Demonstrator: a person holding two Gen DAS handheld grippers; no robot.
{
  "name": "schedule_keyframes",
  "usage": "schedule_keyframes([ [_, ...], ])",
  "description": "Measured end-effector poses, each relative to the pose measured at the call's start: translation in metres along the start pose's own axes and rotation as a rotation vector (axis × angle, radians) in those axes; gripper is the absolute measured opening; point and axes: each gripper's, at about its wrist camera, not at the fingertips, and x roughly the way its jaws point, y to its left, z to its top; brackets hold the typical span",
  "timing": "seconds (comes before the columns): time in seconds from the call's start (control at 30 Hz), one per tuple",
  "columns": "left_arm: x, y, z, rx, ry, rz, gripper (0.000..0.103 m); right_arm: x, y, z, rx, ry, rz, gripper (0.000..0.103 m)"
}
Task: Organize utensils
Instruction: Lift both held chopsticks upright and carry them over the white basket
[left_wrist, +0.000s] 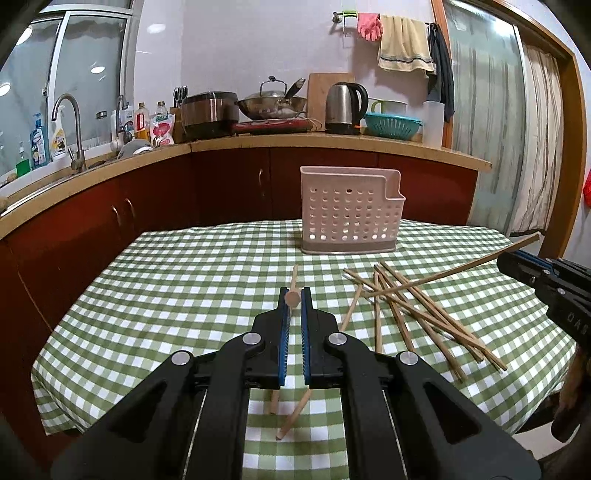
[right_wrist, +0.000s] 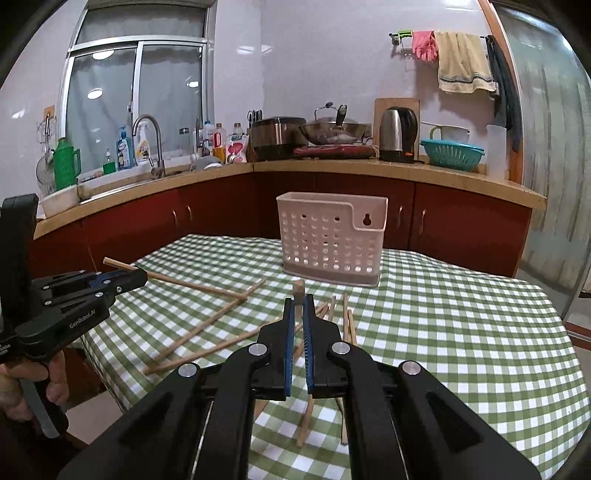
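A pink perforated utensil holder (left_wrist: 351, 212) stands upright at the far side of the green checked table (left_wrist: 184, 295); it also shows in the right wrist view (right_wrist: 330, 242). My left gripper (left_wrist: 294, 295) is shut on a wooden chopstick (left_wrist: 292, 293), lifted above the cloth. My right gripper (right_wrist: 298, 301) is shut on another chopstick (right_wrist: 298, 288); in the left wrist view this chopstick (left_wrist: 461, 267) slants up from the pile. Several loose chopsticks (left_wrist: 417, 314) lie crossed on the cloth right of centre. The left gripper (right_wrist: 142, 277) shows at the left of the right wrist view.
A kitchen counter (left_wrist: 258, 142) with red cabinets runs behind the table, carrying a sink tap (left_wrist: 70, 122), a wok (left_wrist: 271, 101), a kettle (left_wrist: 345, 107) and a teal colander (left_wrist: 393, 125). The table's edges fall away at left and right.
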Motion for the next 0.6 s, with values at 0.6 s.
schedule_keyframes([
  [0.6, -0.001, 0.009, 0.021, -0.015, -0.023, -0.003, 0.006, -0.004, -0.002, 0.024, 0.008, -0.054, 0.011, 0.005],
])
